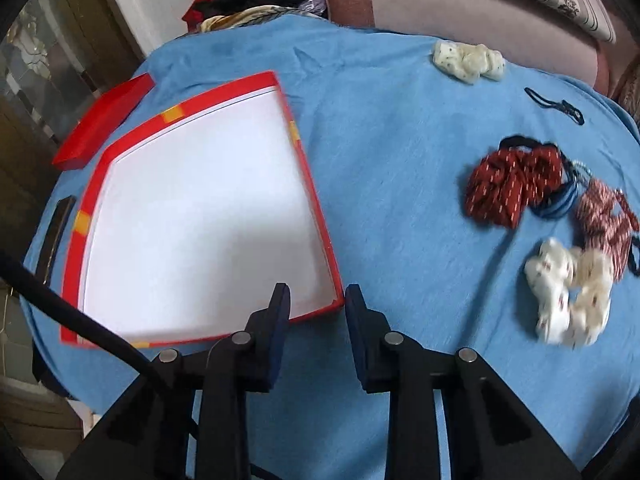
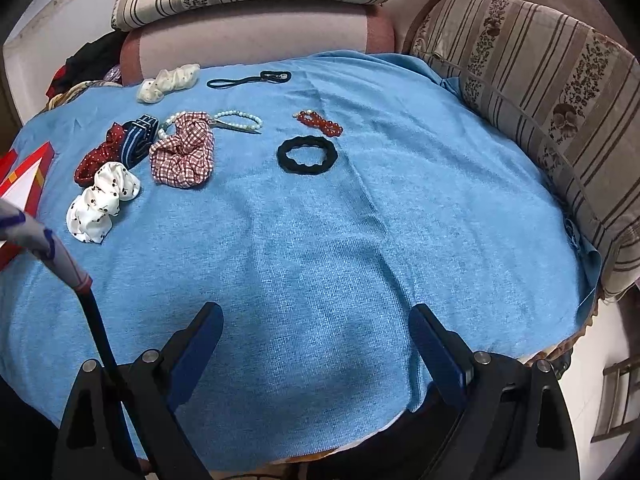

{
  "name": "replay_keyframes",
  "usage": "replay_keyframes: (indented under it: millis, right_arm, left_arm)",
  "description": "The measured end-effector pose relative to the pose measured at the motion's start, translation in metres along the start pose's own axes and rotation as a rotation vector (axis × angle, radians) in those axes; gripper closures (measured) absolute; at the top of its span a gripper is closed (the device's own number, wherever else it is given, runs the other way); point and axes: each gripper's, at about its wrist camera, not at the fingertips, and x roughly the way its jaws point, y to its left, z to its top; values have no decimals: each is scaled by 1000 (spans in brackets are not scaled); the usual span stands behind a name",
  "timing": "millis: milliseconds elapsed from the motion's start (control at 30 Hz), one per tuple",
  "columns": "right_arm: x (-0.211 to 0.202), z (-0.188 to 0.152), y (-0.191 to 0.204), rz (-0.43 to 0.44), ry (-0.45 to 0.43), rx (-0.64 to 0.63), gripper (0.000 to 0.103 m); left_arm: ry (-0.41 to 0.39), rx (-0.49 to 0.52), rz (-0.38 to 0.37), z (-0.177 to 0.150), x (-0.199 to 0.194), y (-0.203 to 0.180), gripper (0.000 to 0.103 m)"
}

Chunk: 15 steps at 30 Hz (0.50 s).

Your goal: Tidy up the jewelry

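Observation:
An open red box [image 1: 308, 172] with a white bare inside lies on the blue cloth; its corner shows in the right wrist view [image 2: 38, 164]. My left gripper [image 1: 316, 300] is open and empty over the box's near right corner. My right gripper [image 2: 316, 320] is wide open and empty above bare cloth. Scrunchies lie in a group: white cherry-print [image 2: 102, 200] [image 1: 568, 292], red check [image 2: 184, 152], dark red dotted [image 1: 512, 184] [image 2: 100, 156], blue striped [image 2: 136, 136]. A black hair tie [image 2: 307, 155], red bead bracelet [image 2: 320, 122] and pearl bracelet [image 2: 240, 116] lie beyond.
The red lid [image 1: 104, 120] lies left of the box. A pale dotted scrunchie [image 2: 168, 82] [image 1: 468, 60] and a thin black band [image 2: 248, 79] [image 1: 556, 106] lie at the far edge. Sofa cushions [image 2: 532, 92] border the cloth [image 2: 320, 240]. A dark flat item [image 1: 56, 236] lies at the left edge.

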Motion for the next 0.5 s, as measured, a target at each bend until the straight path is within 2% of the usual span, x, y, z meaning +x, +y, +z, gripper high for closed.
replay_keyframes:
  millis: [100, 200, 267, 333, 433, 500]
  right_arm:
    - [2, 0, 3, 5, 3, -8, 7]
    - [3, 1, 8, 14, 3, -22, 7]
    - [1, 4, 11, 18, -8, -35, 7]
    - [-1, 6, 13, 21, -20, -44, 7]
    - [-7, 11, 17, 27, -44, -62, 7]
    - [-9, 13, 18, 32, -53, -74, 7]
  left_arm:
    - [-9, 1, 20, -14, -11, 10, 75]
    - [-34, -17, -9, -22, -33, 15, 74]
    - [-80, -24, -22, -26, -53, 14, 61]
    - [-133, -25, -27, -32, -73, 9, 42]
    - [-194, 3, -46, -35, -94, -8, 33]
    - [-201, 39, -63, -37, -100, -22, 33]
